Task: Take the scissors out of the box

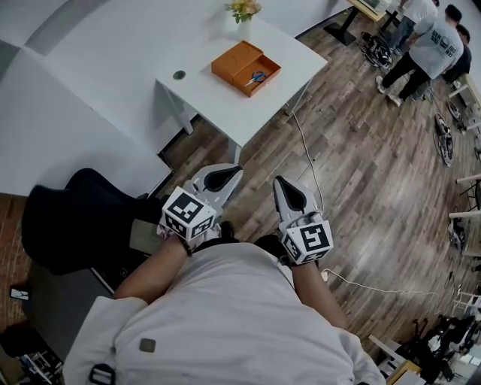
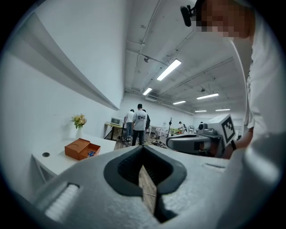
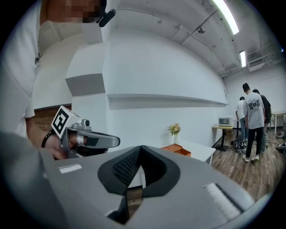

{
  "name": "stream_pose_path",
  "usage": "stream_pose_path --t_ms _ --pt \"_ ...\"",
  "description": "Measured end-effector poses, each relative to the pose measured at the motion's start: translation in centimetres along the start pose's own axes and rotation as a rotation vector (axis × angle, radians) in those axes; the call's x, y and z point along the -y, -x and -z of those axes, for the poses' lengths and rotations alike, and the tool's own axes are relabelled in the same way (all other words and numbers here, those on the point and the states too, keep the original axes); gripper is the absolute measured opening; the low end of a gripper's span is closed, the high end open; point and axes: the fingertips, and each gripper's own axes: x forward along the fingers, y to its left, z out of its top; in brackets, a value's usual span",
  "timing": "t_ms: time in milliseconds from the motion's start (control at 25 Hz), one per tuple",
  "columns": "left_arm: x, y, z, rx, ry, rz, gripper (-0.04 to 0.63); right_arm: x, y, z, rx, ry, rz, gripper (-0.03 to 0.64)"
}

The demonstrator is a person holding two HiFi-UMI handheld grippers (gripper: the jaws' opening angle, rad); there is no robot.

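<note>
— We make out the box (image 1: 246, 68) as orange, the table (image 1: 218, 105) as white, and the scissors (image 1: 256, 77) as blue-handled.

— We agree. The left gripper (image 1: 237, 171) and right gripper (image 1: 279, 183) look pale grey to us, their pads (image 2: 117, 176) black, and their cubes (image 1: 188, 214) are patterned in black-and-white squares.

— We'd add the brown wood-grain floor (image 1: 361, 150) and the yellow flowers (image 1: 243, 9).

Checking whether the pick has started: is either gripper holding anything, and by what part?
Nothing is held. Left gripper and right gripper are shut and empty; the scissors lie in the box.
</note>
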Motion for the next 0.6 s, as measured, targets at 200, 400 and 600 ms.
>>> stream_pose_path --t_ms 200,400,600 --pt "-1.2 -0.8 0.6 -0.024 0.007 0.000 0.005 1.1 -1.5 0.1 0.004 -0.018 0.000 0.011" --pt "-2.7 -2.6 0.0 -0.024 0.007 -0.030 0.005 3.0 -3.4 0.1 -0.001 -0.014 -0.036 0.010" --pt "-3.7 -6.0 -0.6 -0.022 0.017 -0.065 0.005 6.9 -4.7 -0.6 0.005 -0.014 -0.065 0.011"
